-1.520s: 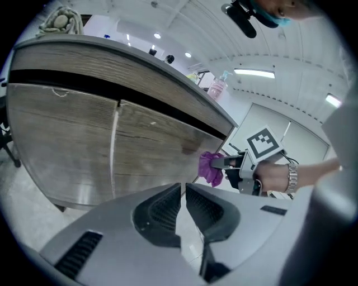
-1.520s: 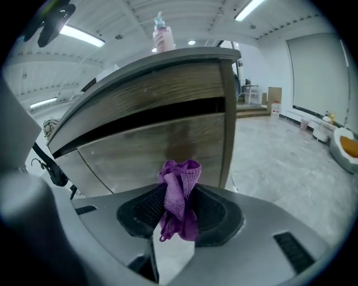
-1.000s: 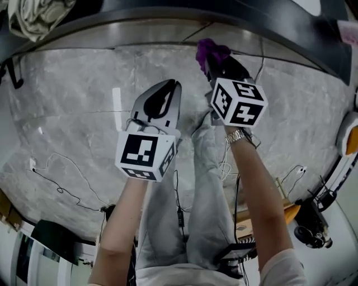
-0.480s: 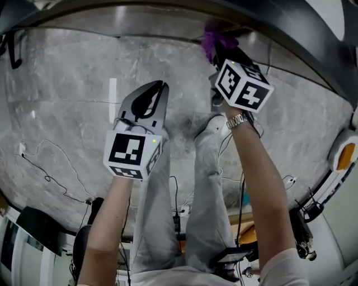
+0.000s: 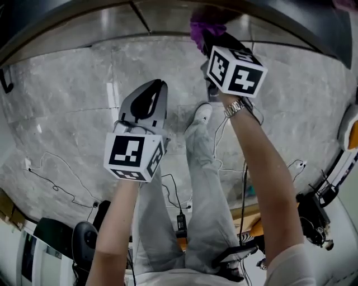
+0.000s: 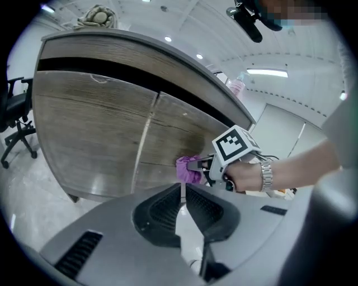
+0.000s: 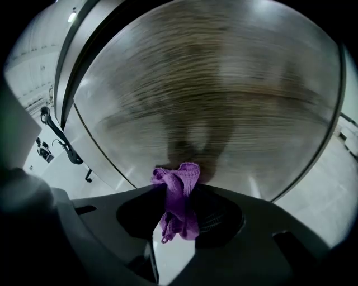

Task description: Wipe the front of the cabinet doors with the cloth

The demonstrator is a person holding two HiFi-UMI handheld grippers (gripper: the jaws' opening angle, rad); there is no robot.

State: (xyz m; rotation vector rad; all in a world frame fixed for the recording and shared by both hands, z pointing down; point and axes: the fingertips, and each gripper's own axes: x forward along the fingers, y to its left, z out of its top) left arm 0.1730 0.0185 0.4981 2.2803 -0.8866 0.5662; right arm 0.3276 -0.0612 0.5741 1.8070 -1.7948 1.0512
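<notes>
Cabinet doors [image 6: 106, 134], wood-grain (marble floor [image 5: 61, 117])

The floor [image 5: 61, 128] is glossy, pale grey marbled stone laid in large tiles, and a bright streak of reflected light [image 5: 110, 94] lies on it. Thin black cables [image 5: 56, 181] trail loosely across it. The cabinet [image 6: 95, 128] is a long unit with wood-grain fronts, a grey top and a dark recess just under that top. A crumpled beige bundle [image 6: 98, 15] lies on the top near its left end in the left gripper view. A black office chair [image 6: 14, 120] stands beside that end. The ceiling [image 6: 184, 22] is white, with small round recessed lights [image 6: 168, 39] and one long strip light [image 6: 271, 71]. The wall [image 6: 279, 131] beyond is pale.
</notes>
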